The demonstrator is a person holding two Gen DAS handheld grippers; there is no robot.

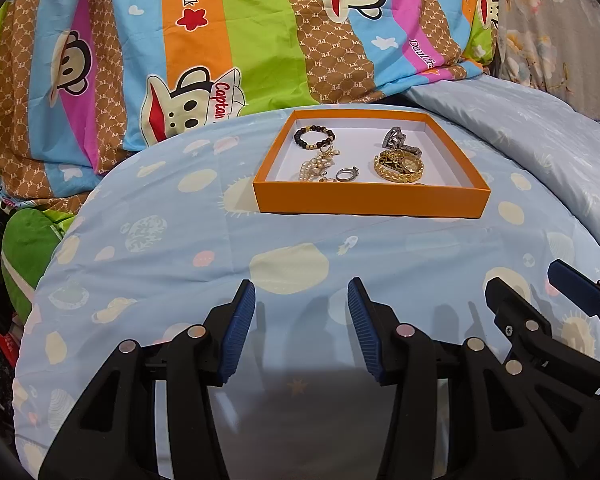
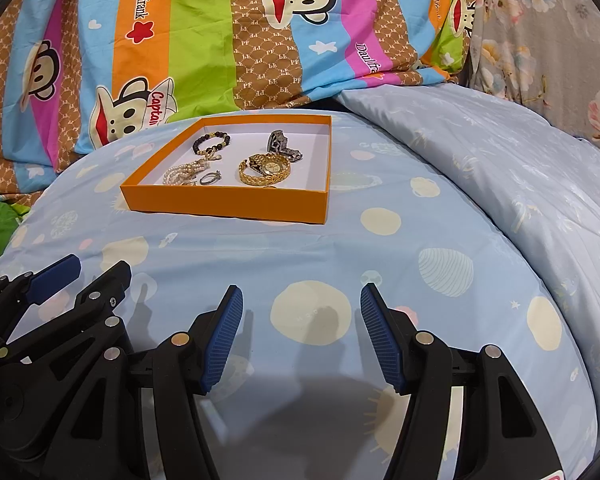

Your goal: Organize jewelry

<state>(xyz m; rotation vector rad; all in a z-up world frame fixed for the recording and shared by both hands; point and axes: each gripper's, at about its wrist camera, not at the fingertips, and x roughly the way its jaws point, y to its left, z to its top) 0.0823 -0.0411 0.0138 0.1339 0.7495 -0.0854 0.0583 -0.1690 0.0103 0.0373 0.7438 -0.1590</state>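
Observation:
An orange box [image 1: 370, 200] [image 2: 224, 202] with a white floor lies on the blue bedsheet. Inside it are a dark bead bracelet [image 1: 314, 138] [image 2: 211, 141], a pearl piece [image 1: 314, 166] [image 2: 184, 174], a silver ring [image 1: 346, 174] [image 2: 210, 178], a gold watch [image 1: 400, 165] [image 2: 266, 170] and a grey metal piece [image 1: 398, 142] [image 2: 284, 146]. My left gripper [image 1: 302, 330] [image 2: 88, 272] hovers open over the sheet, well short of the box. My right gripper [image 2: 302, 338] [image 1: 536, 280] is open too, beside the left one. Neither holds anything.
A striped cartoon-monkey quilt [image 1: 220, 40] [image 2: 180, 40] is piled behind the box. A pale blue duvet [image 1: 540, 132] [image 2: 500, 152] rises at the right, with floral fabric [image 2: 548, 40] beyond. A green plush thing [image 1: 28, 248] lies off the sheet's left edge.

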